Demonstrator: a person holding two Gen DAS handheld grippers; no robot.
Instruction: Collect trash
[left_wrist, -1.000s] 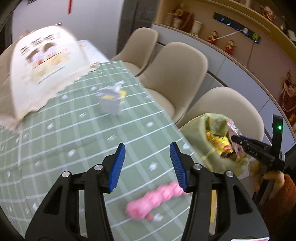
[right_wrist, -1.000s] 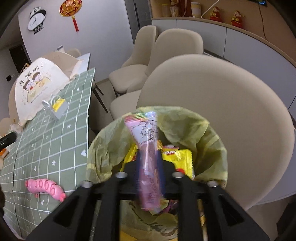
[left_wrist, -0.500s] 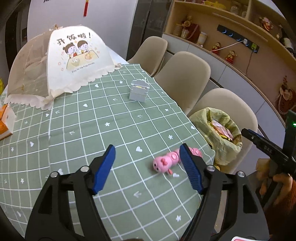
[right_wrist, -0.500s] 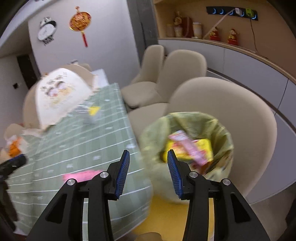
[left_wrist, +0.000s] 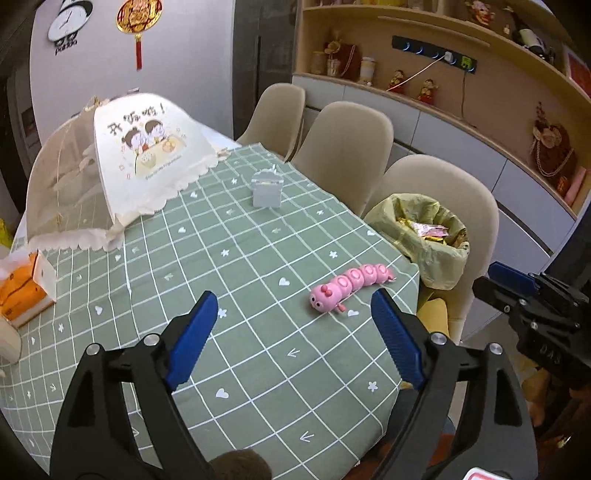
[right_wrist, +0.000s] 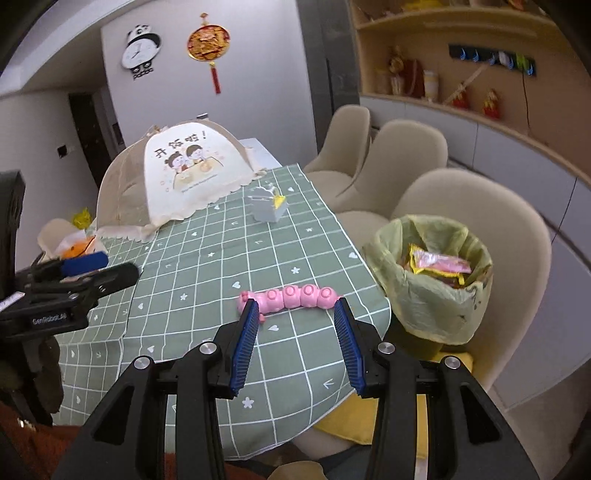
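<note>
right hand-held gripper (right_wrist: 295, 314): empty, agape | trash bin (right_wrist: 436, 310): yellow-green liner, wrappers inside

The near part of the green checked cloth-covered counter (left_wrist: 258, 369) lies bare, giving open passage. A pink segmented caterpillar toy (left_wrist: 351, 286) sits near its right edge. Farther off stand a small grey box (left_wrist: 266, 190) and, far left, a cream mesh food-cover dome (left_wrist: 110, 173). An orange tissue box (left_wrist: 26, 288) blocks the left edge.

Black tool (right_wrist: 295, 343), ribbed blue pads (right_wrist: 243, 347)
</note>
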